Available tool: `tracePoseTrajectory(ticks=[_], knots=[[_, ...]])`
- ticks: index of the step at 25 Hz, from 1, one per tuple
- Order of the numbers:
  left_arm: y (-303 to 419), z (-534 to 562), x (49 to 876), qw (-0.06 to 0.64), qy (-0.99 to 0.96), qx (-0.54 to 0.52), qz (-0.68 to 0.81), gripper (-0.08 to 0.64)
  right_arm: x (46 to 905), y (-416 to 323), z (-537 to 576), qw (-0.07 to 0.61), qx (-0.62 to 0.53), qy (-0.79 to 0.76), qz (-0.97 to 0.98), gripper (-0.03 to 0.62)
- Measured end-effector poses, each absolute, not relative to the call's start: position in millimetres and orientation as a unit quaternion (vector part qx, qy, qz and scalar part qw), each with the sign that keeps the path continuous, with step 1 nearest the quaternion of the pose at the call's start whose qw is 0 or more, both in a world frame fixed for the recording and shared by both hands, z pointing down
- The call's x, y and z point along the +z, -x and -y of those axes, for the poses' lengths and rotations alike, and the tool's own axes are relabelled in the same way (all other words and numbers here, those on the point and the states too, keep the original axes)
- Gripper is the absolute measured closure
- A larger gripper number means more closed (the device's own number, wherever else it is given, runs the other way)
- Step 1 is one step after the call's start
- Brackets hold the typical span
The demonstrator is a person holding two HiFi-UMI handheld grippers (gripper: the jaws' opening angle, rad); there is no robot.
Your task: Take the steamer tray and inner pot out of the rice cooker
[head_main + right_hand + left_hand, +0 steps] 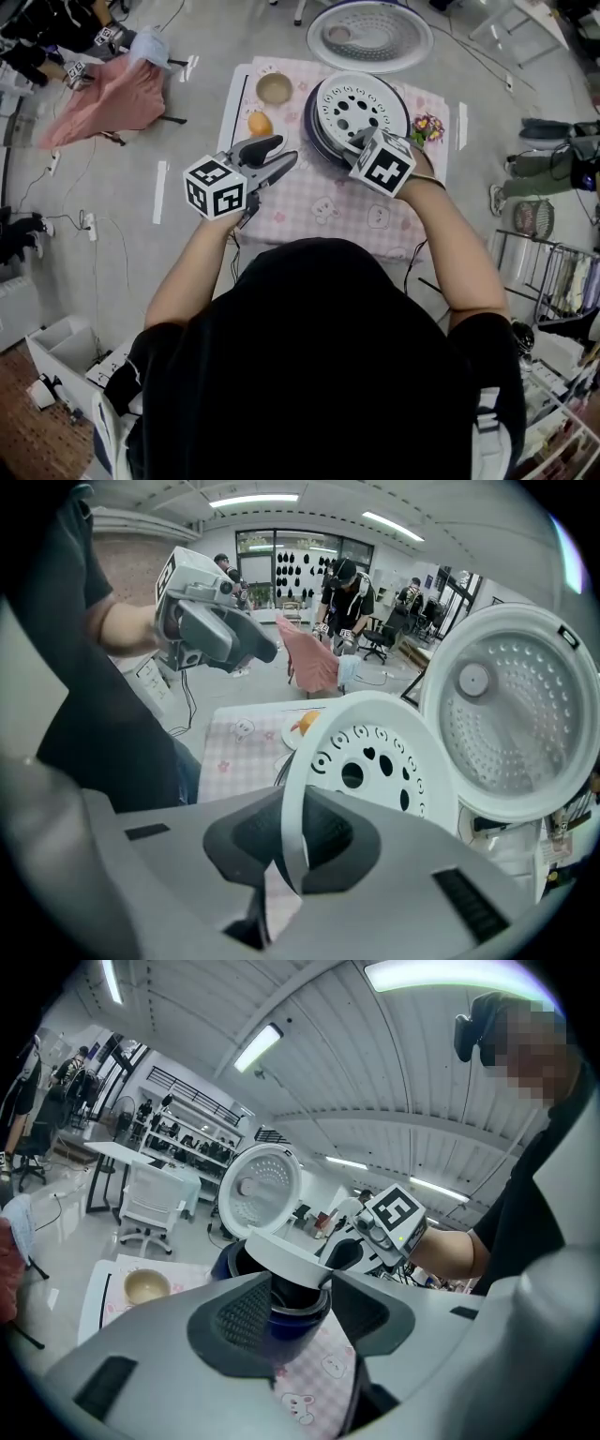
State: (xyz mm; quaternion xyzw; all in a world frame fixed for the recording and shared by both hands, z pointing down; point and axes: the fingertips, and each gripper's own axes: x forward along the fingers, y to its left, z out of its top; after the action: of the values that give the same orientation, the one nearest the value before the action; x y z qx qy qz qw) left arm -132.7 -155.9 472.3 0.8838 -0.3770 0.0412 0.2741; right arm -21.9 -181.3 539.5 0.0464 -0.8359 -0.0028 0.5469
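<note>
A grey floor (131, 216) surrounded the pink-checked table (319, 211). Strip lights (255, 1046) glowed overhead, and a white chair (150, 1206) stood far left.

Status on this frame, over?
Right gripper shut on steamer tray rim, tray tilted above rice cooker. Left gripper open, empty. Lid open, nothing blocking.

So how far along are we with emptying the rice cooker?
Done: the lid stands open. In hand: the right hand-held gripper is shut on the rim of the steamer tray, tilted up off the rice cooker. Left: set it down, then lift out the inner pot, hidden beneath. The left hand-held gripper is open, empty.
</note>
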Motion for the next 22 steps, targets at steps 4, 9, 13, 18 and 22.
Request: tracePoseTrajectory(ticks=[4,9,13,18,22], knots=[[123,153,473,0.272,-0.892,0.046,0.358,0.344,533,12,181,0.542,0.006,-0.069,0.838,0.56],[109,147,469,0.269,-0.901,0.05,0.336,0.344,521,-14,176,0.542,0.013,-0.104,0.834,0.56],[96,144,466,0.263,-0.911,0.055,0.314,0.344,513,-39,170,0.537,0.025,-0.138,0.832,0.56],[79,138,466,0.261,-0.917,0.06,0.296,0.344,510,-71,159,0.538,0.045,-0.171,0.824,0.56],[56,135,467,0.26,-0.924,0.066,0.271,0.344,513,-102,150,0.54,0.063,-0.196,0.816,0.56]])
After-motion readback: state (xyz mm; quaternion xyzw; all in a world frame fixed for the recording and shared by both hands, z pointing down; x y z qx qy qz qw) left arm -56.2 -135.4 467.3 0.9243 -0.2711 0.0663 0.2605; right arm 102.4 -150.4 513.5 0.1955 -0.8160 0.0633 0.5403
